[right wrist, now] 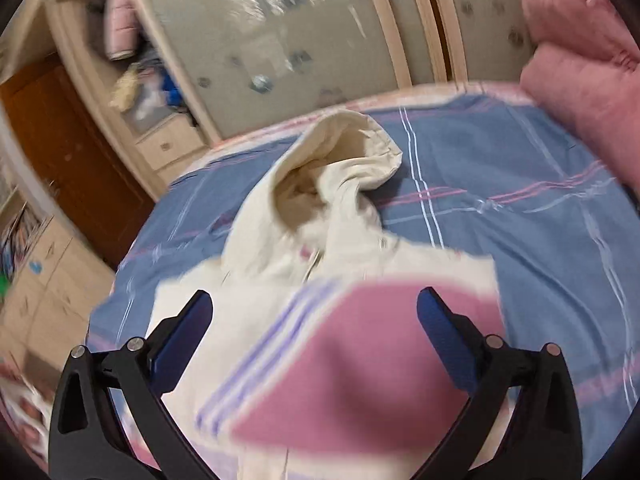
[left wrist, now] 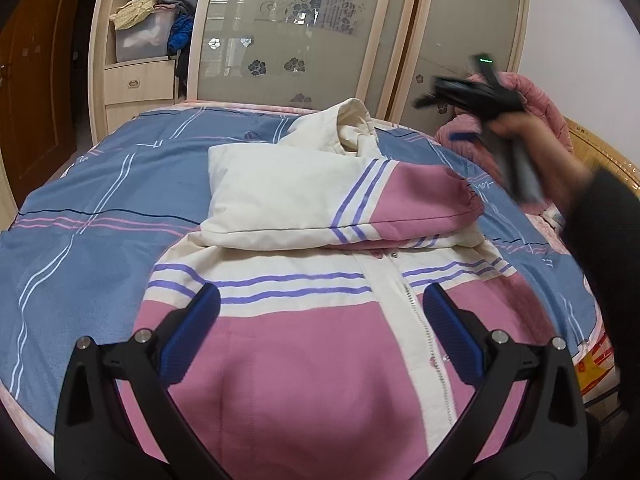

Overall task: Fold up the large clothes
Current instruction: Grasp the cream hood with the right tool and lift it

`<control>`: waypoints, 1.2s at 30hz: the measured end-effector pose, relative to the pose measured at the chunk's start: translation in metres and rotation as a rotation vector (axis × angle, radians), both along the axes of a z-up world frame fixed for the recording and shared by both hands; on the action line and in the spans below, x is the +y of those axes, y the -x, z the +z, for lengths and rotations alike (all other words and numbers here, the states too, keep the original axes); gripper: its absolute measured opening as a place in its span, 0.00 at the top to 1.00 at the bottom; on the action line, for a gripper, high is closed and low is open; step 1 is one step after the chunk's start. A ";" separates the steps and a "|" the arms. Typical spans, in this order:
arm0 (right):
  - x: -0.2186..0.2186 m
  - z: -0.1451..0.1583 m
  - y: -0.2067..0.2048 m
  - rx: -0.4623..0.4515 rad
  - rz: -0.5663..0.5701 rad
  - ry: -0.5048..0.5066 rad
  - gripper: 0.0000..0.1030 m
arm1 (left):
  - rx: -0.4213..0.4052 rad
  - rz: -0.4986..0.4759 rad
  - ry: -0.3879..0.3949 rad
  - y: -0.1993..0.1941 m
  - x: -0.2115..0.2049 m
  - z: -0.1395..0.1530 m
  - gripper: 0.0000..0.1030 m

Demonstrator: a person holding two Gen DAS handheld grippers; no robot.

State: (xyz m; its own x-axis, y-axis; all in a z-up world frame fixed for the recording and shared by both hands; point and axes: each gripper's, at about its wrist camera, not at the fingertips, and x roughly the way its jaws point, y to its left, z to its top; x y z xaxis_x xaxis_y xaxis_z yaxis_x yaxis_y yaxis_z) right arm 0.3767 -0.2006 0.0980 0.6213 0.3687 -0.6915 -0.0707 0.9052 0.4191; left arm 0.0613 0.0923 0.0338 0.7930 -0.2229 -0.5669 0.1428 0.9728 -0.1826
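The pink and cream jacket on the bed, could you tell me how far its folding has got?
Done: both sleeves lie folded across the jacket chest. In hand: nothing; left gripper and right gripper hover open above it. Left: tuck the hood, fold the body.

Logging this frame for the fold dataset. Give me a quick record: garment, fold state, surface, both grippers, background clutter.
garment: pink and cream jacket with purple stripes, zip front
fold state: sleeves folded across the chest; hood still out flat beyond them
surface: blue plaid bedspread
left gripper: open, empty, above the jacket's lower body
right gripper: open, empty, raised over the folded sleeves; view blurred
background: pink garment at far right of bed; wardrobe behind
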 end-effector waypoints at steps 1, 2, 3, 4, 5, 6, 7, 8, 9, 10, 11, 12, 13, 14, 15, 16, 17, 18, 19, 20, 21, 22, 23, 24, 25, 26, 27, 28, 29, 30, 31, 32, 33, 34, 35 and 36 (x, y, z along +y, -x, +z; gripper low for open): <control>-0.004 -0.004 -0.019 0.025 -0.018 -0.025 0.08 | 0.005 0.003 -0.004 0.000 0.003 -0.002 0.02; -0.007 -0.010 -0.040 0.057 -0.037 -0.064 0.12 | 0.011 0.006 -0.005 -0.001 0.006 -0.004 0.02; -0.010 -0.018 -0.059 0.091 -0.049 -0.096 0.14 | 0.018 0.007 -0.006 -0.001 0.008 -0.006 0.02; -0.012 -0.030 -0.079 0.130 -0.069 -0.130 0.18 | 0.022 0.007 -0.007 -0.001 0.010 -0.008 0.02; -0.011 -0.038 -0.095 0.158 -0.082 -0.147 0.22 | 0.027 0.009 -0.010 -0.002 0.012 -0.009 0.02; -0.011 -0.047 -0.107 0.181 -0.091 -0.156 0.24 | 0.030 0.009 -0.013 -0.003 0.013 -0.010 0.02; -0.009 -0.058 -0.121 0.203 -0.101 -0.158 0.28 | 0.034 0.008 -0.014 -0.003 0.014 -0.011 0.02; -0.008 -0.067 -0.132 0.215 -0.114 -0.158 0.30 | 0.035 0.008 -0.012 -0.003 0.016 -0.012 0.02; -0.007 -0.072 -0.139 0.221 -0.122 -0.159 0.32 | 0.035 0.007 -0.011 -0.002 0.017 -0.013 0.02; -0.005 -0.079 -0.152 0.232 -0.121 -0.157 0.35 | 0.038 0.003 -0.010 -0.002 0.019 -0.013 0.02; -0.004 -0.084 -0.159 0.237 -0.119 -0.156 0.38 | 0.039 0.002 -0.011 -0.001 0.020 -0.014 0.02; -0.004 -0.090 -0.170 0.244 -0.127 -0.174 0.38 | 0.040 0.001 -0.014 0.000 0.022 -0.015 0.02; -0.004 -0.093 -0.175 0.251 -0.133 -0.191 0.38 | 0.041 0.002 -0.015 0.000 0.022 -0.015 0.02; -0.005 -0.099 -0.181 0.263 -0.146 -0.217 0.38 | 0.042 0.003 -0.017 0.000 0.024 -0.016 0.02; -0.006 -0.107 -0.188 0.281 -0.159 -0.243 0.38 | 0.045 0.007 -0.017 0.000 0.025 -0.017 0.02; -0.006 -0.109 -0.190 0.276 -0.162 -0.251 0.38 | 0.047 0.011 -0.015 -0.001 0.026 -0.017 0.02; -0.004 -0.108 -0.192 0.246 -0.157 -0.251 0.42 | 0.050 0.016 -0.011 -0.001 0.026 -0.018 0.02; -0.001 -0.104 -0.192 0.203 -0.143 -0.229 0.47 | 0.056 0.020 -0.003 -0.003 0.027 -0.019 0.02; -0.001 -0.101 -0.192 0.178 -0.142 -0.212 0.70 | 0.058 0.021 0.003 -0.004 0.027 -0.019 0.02; -0.001 -0.095 -0.188 0.133 -0.138 -0.206 0.90 | 0.061 0.021 0.009 -0.005 0.026 -0.019 0.02; -0.001 -0.086 -0.183 0.093 -0.123 -0.202 0.94 | 0.063 0.019 0.010 -0.007 0.024 -0.020 0.02; -0.001 -0.081 -0.180 0.072 -0.101 -0.199 0.95 | 0.063 0.015 0.008 -0.008 0.021 -0.020 0.02; 0.002 -0.071 -0.174 0.030 -0.059 -0.174 0.96 | 0.060 0.013 0.002 -0.008 0.018 -0.020 0.02; 0.003 -0.064 -0.170 0.011 -0.036 -0.144 0.96 | 0.056 0.011 -0.003 -0.008 0.016 -0.019 0.02; 0.005 -0.056 -0.162 -0.009 -0.004 -0.132 0.97 | 0.055 0.009 -0.006 -0.008 0.014 -0.020 0.02; 0.006 -0.048 -0.154 -0.022 0.017 -0.126 0.97 | 0.053 0.005 -0.008 -0.008 0.013 -0.020 0.02; 0.009 -0.037 -0.141 -0.053 0.045 -0.105 0.97 | 0.049 0.003 -0.010 -0.008 0.011 -0.019 0.02; 0.009 -0.028 -0.129 -0.080 0.060 -0.092 0.97 | 0.044 0.005 -0.012 -0.008 0.009 -0.018 0.02; 0.010 -0.019 -0.115 -0.108 0.077 -0.082 0.97 | 0.041 0.007 -0.011 -0.009 0.008 -0.017 0.02; 0.013 -0.011 -0.098 -0.135 0.102 -0.074 0.97 | 0.038 0.008 -0.005 -0.009 0.007 -0.016 0.02; 0.013 -0.004 -0.087 -0.158 0.120 -0.055 0.97 | 0.035 0.008 -0.001 -0.009 0.006 -0.015 0.02; 0.013 0.004 -0.073 -0.185 0.138 -0.031 0.97 | 0.031 0.007 0.001 -0.009 0.005 -0.015 0.02; 0.014 0.009 -0.050 -0.213 0.162 0.002 0.97 | 0.027 0.008 0.001 -0.009 0.004 -0.014 0.02; 0.018 0.013 -0.035 -0.246 0.174 0.049 0.97 | 0.023 0.009 0.000 -0.010 0.002 -0.013 0.02; 0.017 0.015 -0.017 -0.281 0.186 0.088 0.97 | 0.021 0.008 0.001 -0.010 0.001 -0.013 0.02; 0.021 0.017 0.013 -0.349 0.207 0.183 0.97 | 0.020 0.008 0.002 -0.010 0.001 -0.013 0.02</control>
